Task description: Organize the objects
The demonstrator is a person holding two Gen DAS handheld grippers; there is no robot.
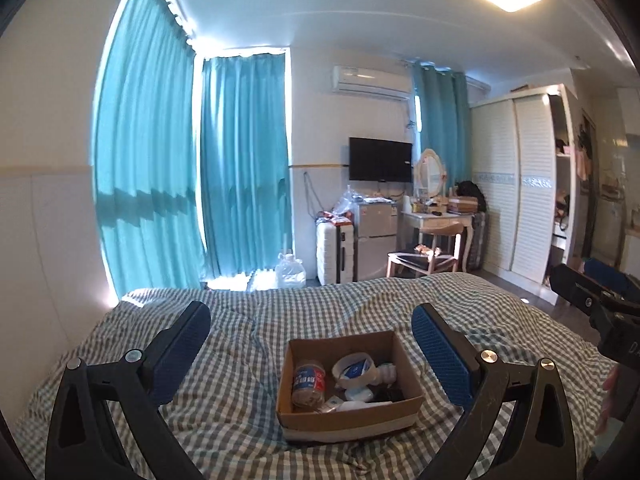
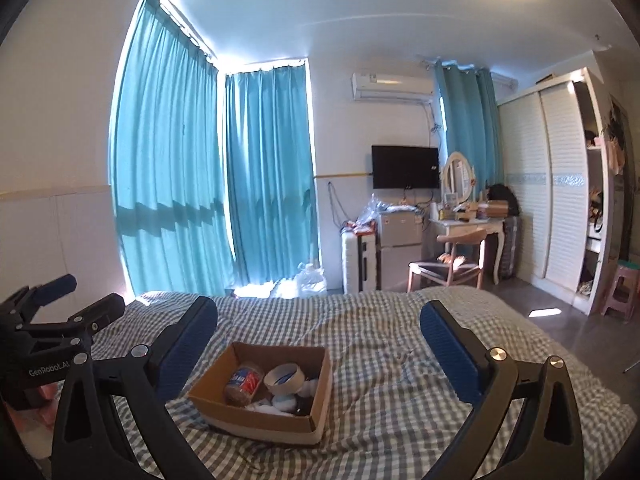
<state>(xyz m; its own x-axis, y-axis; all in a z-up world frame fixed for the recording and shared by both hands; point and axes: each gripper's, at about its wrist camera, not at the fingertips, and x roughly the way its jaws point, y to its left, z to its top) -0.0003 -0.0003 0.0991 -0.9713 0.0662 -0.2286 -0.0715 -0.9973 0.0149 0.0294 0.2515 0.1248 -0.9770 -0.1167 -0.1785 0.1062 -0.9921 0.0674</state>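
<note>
**Open box on the checked bed**

A shallow cardboard box (image 1: 348, 402) sits on my rumpled gingham bedspread (image 1: 240, 360), holding a squat plastic jar (image 1: 308, 384), a roll of tape (image 1: 354, 368) and small white bits I cannot identify. My left gripper (image 1: 312, 336) hovers level above it, ribbed blue fingers (image 1: 444, 356) spread wide, empty. My right gripper (image 2: 318, 332) hangs alongside, fingers equally far apart, touching nothing.

one box (image 1: 348, 414), one jar (image 1: 308, 384), one tape roll (image 1: 354, 368)
</note>
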